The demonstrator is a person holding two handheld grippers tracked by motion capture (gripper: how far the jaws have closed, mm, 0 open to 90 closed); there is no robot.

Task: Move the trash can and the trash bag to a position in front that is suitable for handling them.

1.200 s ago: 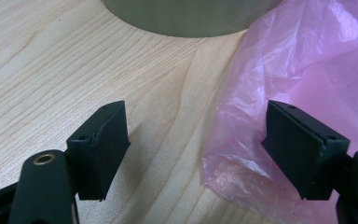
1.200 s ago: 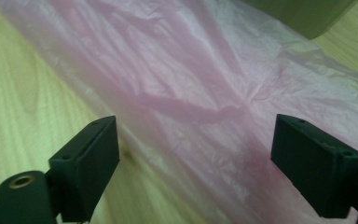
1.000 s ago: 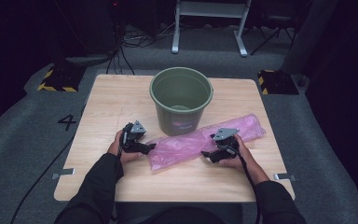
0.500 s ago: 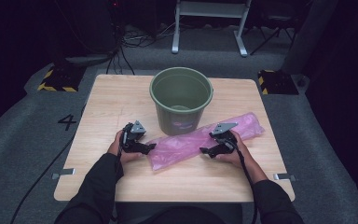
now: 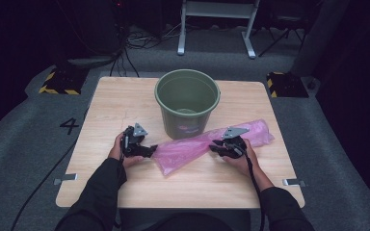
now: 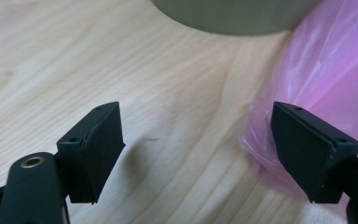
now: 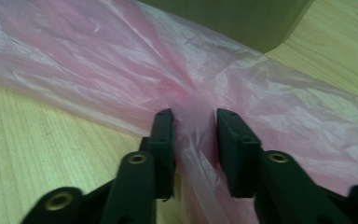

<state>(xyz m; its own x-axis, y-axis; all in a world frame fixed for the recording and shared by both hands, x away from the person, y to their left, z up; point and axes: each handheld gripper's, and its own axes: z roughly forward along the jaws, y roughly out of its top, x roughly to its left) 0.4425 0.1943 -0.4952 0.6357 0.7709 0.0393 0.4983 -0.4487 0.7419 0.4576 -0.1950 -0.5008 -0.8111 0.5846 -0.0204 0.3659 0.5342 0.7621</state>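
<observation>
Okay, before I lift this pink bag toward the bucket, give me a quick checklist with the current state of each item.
1. Right hand-held gripper on the pink bag: ok; jaws have just been closing, film gathered between them.
2. Grip firm enough to lift: cannot tell.
3. Left hand-held gripper holding the bag: not ok; jaws wide open, bag edge only beside one jaw.
4. Green bucket upright, mouth open: ok.
5. Bag lying free on the table: ok.
</observation>
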